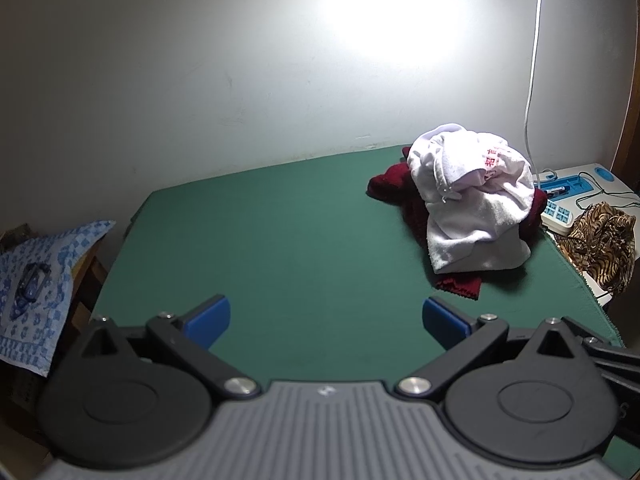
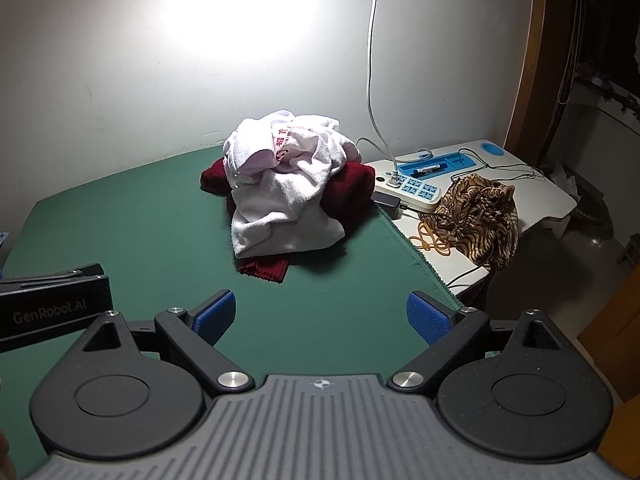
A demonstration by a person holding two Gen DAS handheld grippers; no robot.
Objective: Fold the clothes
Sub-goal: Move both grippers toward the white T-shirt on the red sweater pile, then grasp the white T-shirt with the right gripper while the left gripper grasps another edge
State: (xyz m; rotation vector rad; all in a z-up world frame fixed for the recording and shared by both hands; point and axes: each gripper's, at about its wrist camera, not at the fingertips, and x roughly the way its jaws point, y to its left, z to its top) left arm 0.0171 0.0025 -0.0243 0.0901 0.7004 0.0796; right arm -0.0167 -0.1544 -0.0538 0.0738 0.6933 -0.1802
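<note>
1. Both my grippers hover over the green cloth [image 1: 280, 240] with fingers spread wide and nothing between them — the left gripper [image 1: 326, 320] and the right gripper [image 2: 320, 316] show only bare green between their blue pads [image 2: 214, 316].
2. From the right wrist I see the left gripper's black body at the left edge, just beside mine.
3. Farther out lies the pile of clothes, well apart from both grippers: a crumpled white garment [image 2: 280, 200] heaped on a dark red garment [image 2: 352, 196].
4. Beyond the cloth's right edge — a white side table [image 2: 552, 196] carries a power strip [image 2: 412, 188] and a tiger-print fabric [image 2: 476, 220].
5. A blue patterned cloth [image 1: 36, 280] lies off the left edge.
</note>
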